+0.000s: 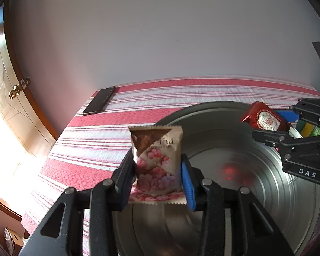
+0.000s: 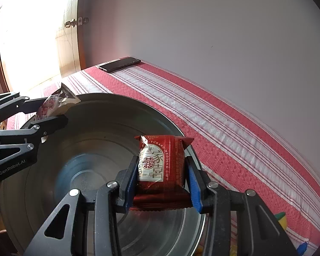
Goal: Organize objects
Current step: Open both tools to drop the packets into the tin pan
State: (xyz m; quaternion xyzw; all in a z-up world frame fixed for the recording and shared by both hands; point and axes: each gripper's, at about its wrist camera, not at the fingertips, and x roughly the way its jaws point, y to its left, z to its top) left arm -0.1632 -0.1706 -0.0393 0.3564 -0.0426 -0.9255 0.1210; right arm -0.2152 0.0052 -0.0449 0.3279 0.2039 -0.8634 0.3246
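Your left gripper (image 1: pixel 159 170) has its jaws clamped on a beige snack packet (image 1: pixel 157 162) printed with pink flowers, held upright above the near left edge of a large round metal tin (image 1: pixel 266 202). Your right gripper (image 2: pixel 162 175) has its jaws clamped on a red snack packet (image 2: pixel 162 162) with a white label, held above the right part of the same tin. The tin rests on a red-and-white striped cloth (image 2: pixel 234 132). A dark phone (image 1: pixel 99 100) lies on the cloth's far corner, well apart from the tin, near the wall.
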